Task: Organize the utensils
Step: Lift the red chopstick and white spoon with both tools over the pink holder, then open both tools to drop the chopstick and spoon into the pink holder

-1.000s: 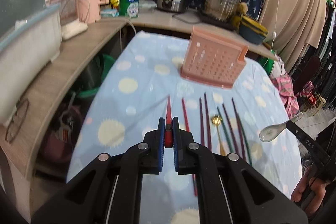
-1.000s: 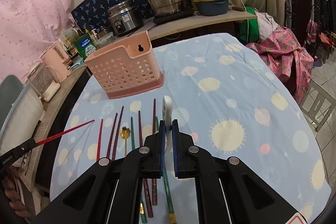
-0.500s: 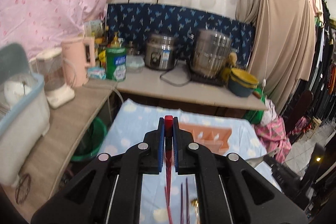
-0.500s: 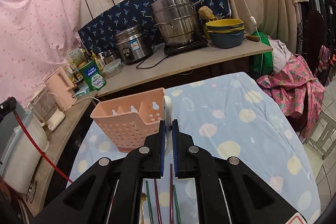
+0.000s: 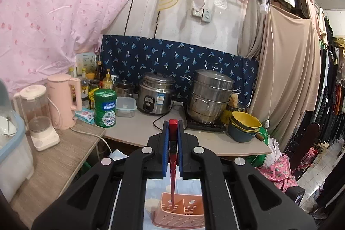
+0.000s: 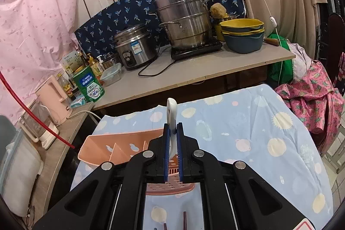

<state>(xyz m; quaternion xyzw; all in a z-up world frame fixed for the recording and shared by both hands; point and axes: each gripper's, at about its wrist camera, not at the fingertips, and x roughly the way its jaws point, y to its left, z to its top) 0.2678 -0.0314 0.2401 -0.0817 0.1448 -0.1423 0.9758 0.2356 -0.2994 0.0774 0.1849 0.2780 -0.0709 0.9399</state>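
Landmark: pink holder [image 6: 120, 149], a perforated basket with dividers, standing on the bench under a blue spotted cloth [image 6: 258, 122].
Hidden, left view: most of the pink holder [image 5: 183, 213] covered by the black gripper frame; only a front corner and one divider showing low in the gap.
Hidden, right view: right half of the holder behind the gripper body; only the ends of a few dark chopsticks [image 6: 184, 219] peeking out at the bottom edge, nearer than the holder.
Hard to make out: spoon bowl, lost between the blue pads; whether the chopstick tip touches the holder or hangs just over it.
Left gripper [image 5: 173, 128]: jaws clenched on a red chopstick [image 5: 172, 176], square end poking up past the pads, shaft running down to a tip at the holder's left compartment.
Right gripper [image 6: 173, 129]: jaws clenched on a white spoon [image 6: 171, 113], handle sticking up past the pads, just above the holder's right part.
Left pose: aimed nearly level, above the holder.
Right pose: tilted downward toward the holder.
Seen from right view: red chopstick [image 6: 30, 113] slanting in from the left edge, tip left of the holder.
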